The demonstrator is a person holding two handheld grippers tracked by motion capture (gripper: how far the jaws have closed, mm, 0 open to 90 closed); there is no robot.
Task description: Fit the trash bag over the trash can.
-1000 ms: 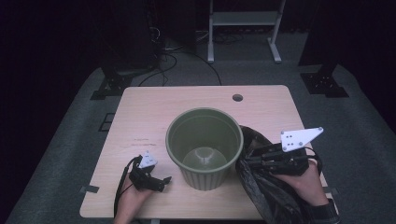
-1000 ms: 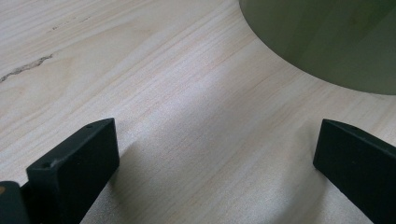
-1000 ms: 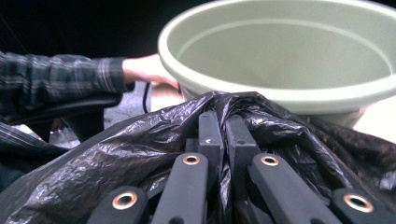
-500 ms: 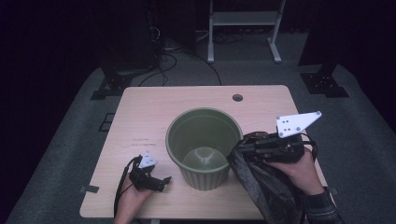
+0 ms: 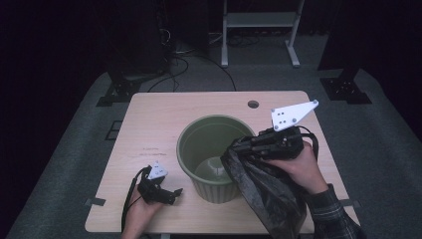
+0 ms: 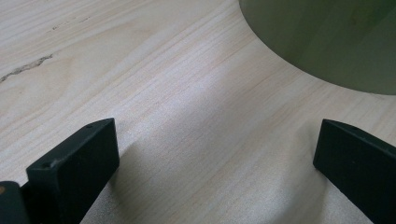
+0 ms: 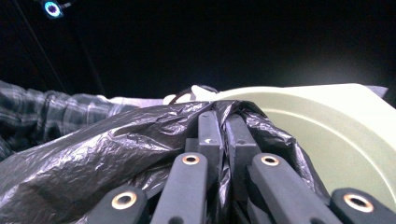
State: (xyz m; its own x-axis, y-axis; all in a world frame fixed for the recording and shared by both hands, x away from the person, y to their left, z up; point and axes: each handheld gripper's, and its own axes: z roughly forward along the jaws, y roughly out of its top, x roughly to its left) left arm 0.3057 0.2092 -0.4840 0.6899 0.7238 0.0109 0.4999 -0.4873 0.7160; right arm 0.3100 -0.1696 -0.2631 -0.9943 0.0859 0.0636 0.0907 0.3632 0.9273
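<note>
A green plastic bin [image 5: 211,154] stands upright near the middle of the wooden table [image 5: 164,119]. My right gripper [image 5: 244,146] is shut on a black plastic bag [image 5: 263,189] and holds its top edge at the bin's right rim; the bag hangs down to the table's front right. In the right gripper view the jaws pinch the crumpled black bag [image 7: 116,149] beside the green bin [image 7: 336,140]. My left gripper [image 5: 174,193] rests on the table left of the bin, open. In the left gripper view its jaws stand wide over bare wood, with the bin [image 6: 336,42] ahead.
A round cable hole [image 5: 253,104] lies in the table's far side. Beyond the table stand a white metal frame [image 5: 259,30], black stand feet [image 5: 348,87] and cables on grey floor. The table's left half is bare wood.
My right gripper has risen and moved left with the bag, bringing the bag's top edge to the bin's rim. The left gripper has stayed put.
</note>
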